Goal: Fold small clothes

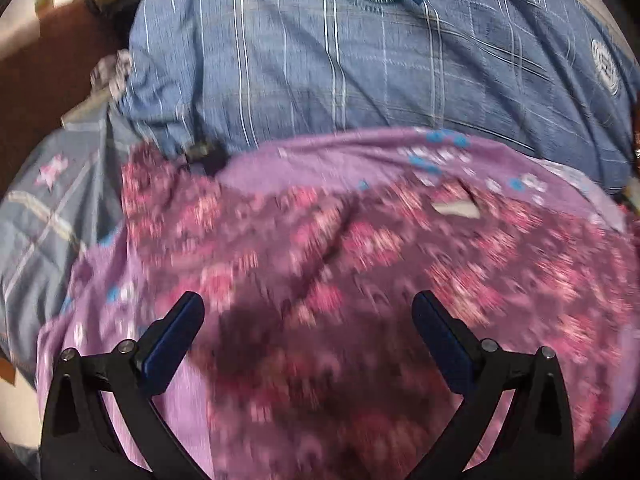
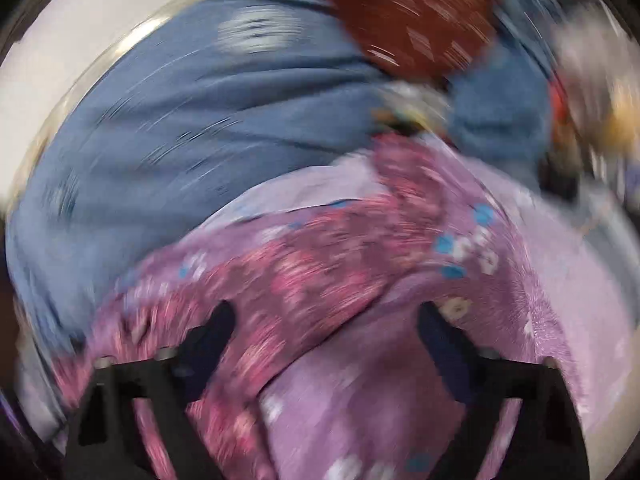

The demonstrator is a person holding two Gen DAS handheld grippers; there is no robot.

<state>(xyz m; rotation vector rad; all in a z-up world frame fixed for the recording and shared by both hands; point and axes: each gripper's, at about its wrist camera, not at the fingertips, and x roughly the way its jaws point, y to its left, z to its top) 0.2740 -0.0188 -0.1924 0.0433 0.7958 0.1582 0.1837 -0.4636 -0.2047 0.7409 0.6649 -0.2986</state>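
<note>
A purple garment with a dark pink flower print (image 1: pixel 360 248) lies spread on blue checked bedding (image 1: pixel 320 60). My left gripper (image 1: pixel 308 308) is open just above the printed cloth, holding nothing. In the right wrist view, which is badly blurred, the same garment (image 2: pixel 320 272) lies partly folded over itself, its pale lilac underside (image 2: pixel 552 280) showing at right. My right gripper (image 2: pixel 324 320) is open over the cloth and empty.
A blue checked pillow or duvet (image 2: pixel 200 128) lies behind the garment. A brown-red cloth (image 2: pixel 412 20) sits at the back right in the right wrist view. Grey checked bedding (image 1: pixel 52 208) and a dark brown surface (image 1: pixel 48 72) lie to the left.
</note>
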